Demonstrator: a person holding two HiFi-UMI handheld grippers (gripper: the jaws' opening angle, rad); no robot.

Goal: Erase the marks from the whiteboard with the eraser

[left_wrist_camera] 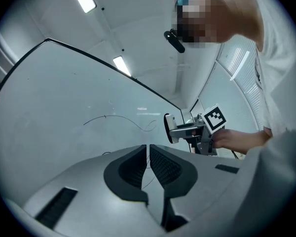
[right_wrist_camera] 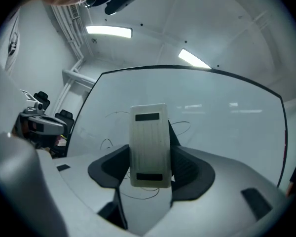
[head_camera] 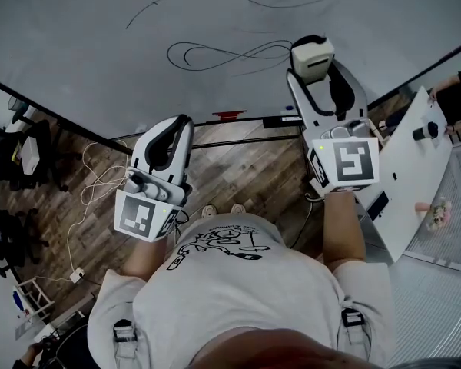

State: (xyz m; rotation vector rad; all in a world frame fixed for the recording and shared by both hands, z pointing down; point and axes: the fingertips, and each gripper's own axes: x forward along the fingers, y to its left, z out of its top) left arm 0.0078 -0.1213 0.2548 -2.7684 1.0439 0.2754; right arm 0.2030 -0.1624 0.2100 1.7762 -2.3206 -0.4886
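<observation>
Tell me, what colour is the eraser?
The eraser is off-white with two dark bars, seen best in the right gripper view.

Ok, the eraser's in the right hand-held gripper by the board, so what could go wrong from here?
1. The right hand-held gripper clamps the eraser by its sides, with much of it standing past the jaws. Pressing on the whiteboard could twist it or make it slip.
2. The looped marks sit beside the eraser, but a fainter line runs higher up. Short strokes might well miss it.
</observation>
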